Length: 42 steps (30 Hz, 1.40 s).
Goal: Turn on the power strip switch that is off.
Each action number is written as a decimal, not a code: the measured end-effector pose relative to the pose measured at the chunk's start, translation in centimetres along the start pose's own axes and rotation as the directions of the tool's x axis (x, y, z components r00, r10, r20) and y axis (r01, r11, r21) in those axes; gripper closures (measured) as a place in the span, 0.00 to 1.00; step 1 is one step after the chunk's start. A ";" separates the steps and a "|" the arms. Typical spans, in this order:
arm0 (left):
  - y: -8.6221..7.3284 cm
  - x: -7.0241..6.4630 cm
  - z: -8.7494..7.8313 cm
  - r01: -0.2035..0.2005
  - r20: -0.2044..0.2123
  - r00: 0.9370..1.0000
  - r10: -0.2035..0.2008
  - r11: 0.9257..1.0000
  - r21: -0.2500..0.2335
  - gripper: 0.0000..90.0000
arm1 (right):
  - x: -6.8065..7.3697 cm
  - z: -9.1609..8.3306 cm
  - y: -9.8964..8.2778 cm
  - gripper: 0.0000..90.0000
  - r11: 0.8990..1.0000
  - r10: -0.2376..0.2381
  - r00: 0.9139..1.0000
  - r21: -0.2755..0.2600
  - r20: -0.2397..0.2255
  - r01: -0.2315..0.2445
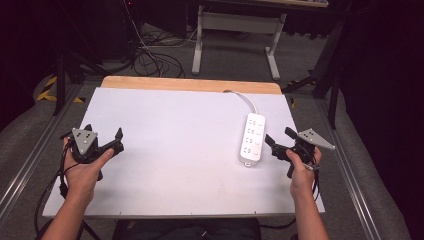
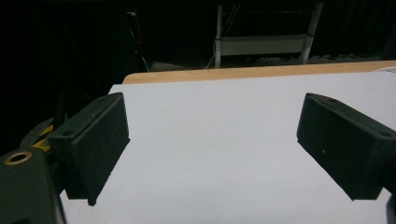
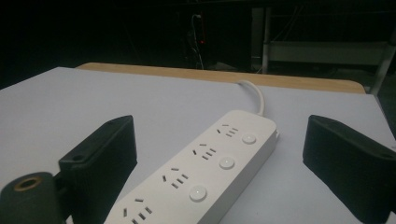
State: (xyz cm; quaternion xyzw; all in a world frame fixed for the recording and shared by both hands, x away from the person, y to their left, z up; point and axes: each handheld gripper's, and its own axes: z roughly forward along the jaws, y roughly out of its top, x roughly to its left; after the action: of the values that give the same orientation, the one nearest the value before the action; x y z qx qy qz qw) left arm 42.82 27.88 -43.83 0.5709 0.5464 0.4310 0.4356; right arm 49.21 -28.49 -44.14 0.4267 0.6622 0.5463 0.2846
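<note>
A white power strip (image 1: 252, 138) with several sockets and round buttons lies on the right part of the white table (image 1: 180, 145), its white cable (image 1: 244, 100) running to the far edge. My right gripper (image 1: 278, 137) is open just to the right of the strip's near end. In the right gripper view the power strip (image 3: 205, 170) lies between and ahead of the wide-apart jaws. My left gripper (image 1: 104, 134) is open at the table's left side, nothing between its jaws; the left gripper view looks over bare table (image 2: 215, 140).
The table's far edge is a bare wooden strip (image 1: 192, 84). Beyond it stand a white desk frame (image 1: 235, 30) and loose cables (image 1: 150, 57) on the floor. Metal rails (image 1: 30, 155) run along both sides of the table.
</note>
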 end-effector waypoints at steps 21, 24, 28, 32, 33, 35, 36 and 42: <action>0.0 0.1 -0.1 0.004 -0.005 1.000 -0.004 1.000 -0.001 0.11 | -0.1 -0.7 0.1 0.04 0.991 -0.060 0.998 -0.117 -0.007 0.059; 0.0 0.1 -0.1 0.006 -0.004 1.000 -0.006 1.000 -0.001 0.11 | -0.1 -0.8 0.1 0.04 0.990 -0.056 0.998 -0.132 -0.017 0.053; 0.0 0.1 -0.1 0.005 -0.005 1.000 -0.005 1.000 -0.001 0.11 | -0.2 -0.9 0.1 0.03 0.989 -0.060 0.998 -0.139 -0.025 0.056; 0.0 0.1 -0.1 0.005 -0.005 1.000 -0.005 1.000 -0.003 0.11 | -0.3 -1.0 0.1 0.03 0.988 -0.052 0.998 -0.149 -0.024 0.048; 0.0 0.1 -0.1 0.005 -0.005 1.000 -0.005 1.000 -0.002 0.11 | -0.3 -1.0 0.1 0.03 0.988 -0.049 0.999 -0.148 -0.023 0.045; 0.0 0.1 -0.1 0.006 -0.005 1.000 -0.006 1.000 -0.002 0.11 | -0.3 -1.0 0.1 0.03 0.988 -0.047 0.999 -0.148 -0.026 0.043; 0.0 0.1 -0.1 0.006 -0.005 1.000 -0.006 1.000 -0.002 0.11 | -0.3 -1.0 0.1 0.03 0.988 -0.048 0.998 -0.147 -0.026 0.044; 0.0 0.1 -0.1 0.003 -0.003 1.000 -0.003 1.000 0.000 0.11 | -0.3 -1.1 0.1 0.03 0.988 -0.052 0.998 -0.150 -0.029 0.048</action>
State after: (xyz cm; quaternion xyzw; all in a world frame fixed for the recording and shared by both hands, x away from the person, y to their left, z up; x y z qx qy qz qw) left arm 42.72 27.98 -43.82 0.5694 0.5480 0.4313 0.4354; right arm 48.49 -29.29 -43.84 0.3785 0.6345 0.5939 0.3185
